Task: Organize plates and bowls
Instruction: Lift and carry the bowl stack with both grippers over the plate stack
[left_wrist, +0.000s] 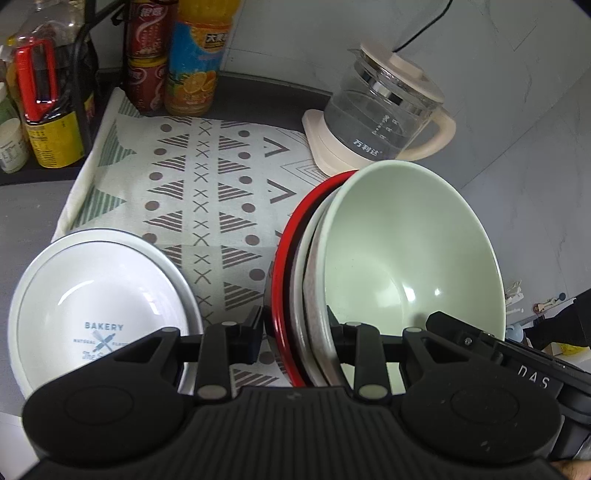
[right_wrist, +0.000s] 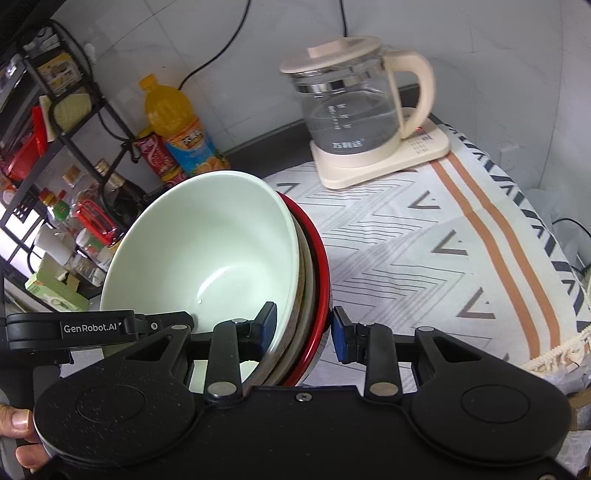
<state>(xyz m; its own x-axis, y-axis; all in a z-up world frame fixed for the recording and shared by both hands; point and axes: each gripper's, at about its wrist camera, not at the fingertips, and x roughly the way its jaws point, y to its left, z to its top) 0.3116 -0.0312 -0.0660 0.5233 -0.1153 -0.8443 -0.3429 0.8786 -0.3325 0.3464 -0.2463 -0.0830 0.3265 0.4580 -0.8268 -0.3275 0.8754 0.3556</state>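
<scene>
Underneath, a patterned cloth (left_wrist: 207, 206) covers the dark counter (left_wrist: 258, 92) beside a kettle (left_wrist: 384, 110).

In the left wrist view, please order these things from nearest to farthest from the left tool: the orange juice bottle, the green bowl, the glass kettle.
1. green bowl: right at the left tool, on its right side, atop the stacked dishes.
2. glass kettle: farther back on the right, on its cream base.
3. orange juice bottle: at the far back, left of centre, beside the red cans.
</scene>
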